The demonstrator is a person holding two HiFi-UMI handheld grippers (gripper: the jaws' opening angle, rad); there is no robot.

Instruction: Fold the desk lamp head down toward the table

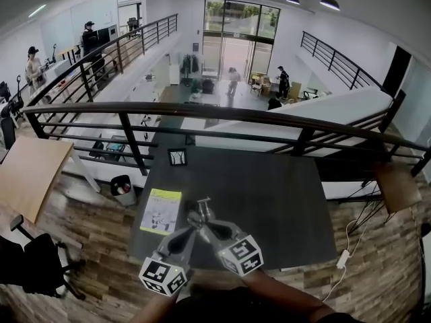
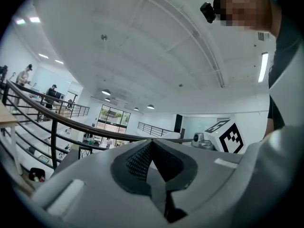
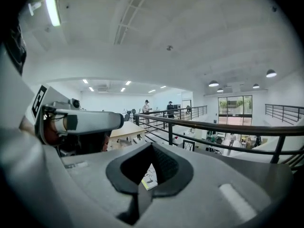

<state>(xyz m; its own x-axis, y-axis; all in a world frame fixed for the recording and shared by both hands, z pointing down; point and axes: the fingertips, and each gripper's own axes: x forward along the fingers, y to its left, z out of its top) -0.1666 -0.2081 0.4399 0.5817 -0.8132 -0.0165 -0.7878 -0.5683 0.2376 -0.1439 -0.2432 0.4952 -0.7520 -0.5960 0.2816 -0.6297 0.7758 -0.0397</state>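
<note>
L gripper (image 2: 151, 144): jaws fully together, pads meeting along the seam, nothing btwn them. It points about level toward the black railing (image 1: 222, 112).

R gripper (image 3: 153, 149): also closed right up and empty, tilted a little down. Through the notch above its pads I see the yellow-green leaflet (image 3: 149, 175), which lies flat on the left part of the dark table (image 1: 269, 200).

In head view both grippers hang over the table's near edge, tips close together, almost touching; can't tell if they actually do. From the R gripper view the L gripper sits just to the left. From the L gripper view the R one's marker cube shows to the right.

Desk lamp: can't place it. No view shows it clearly enough for me to say where it stands.

A small black-framed card (image 1: 177, 157) stands upright at the table's far edge, just by the railing. Off the table to the left are a wooden desk (image 1: 30, 170) & a black bin (image 1: 122, 187) on the wood floor. A white power strip w/ cable (image 1: 343, 258) lies on the floor to the right.
</note>
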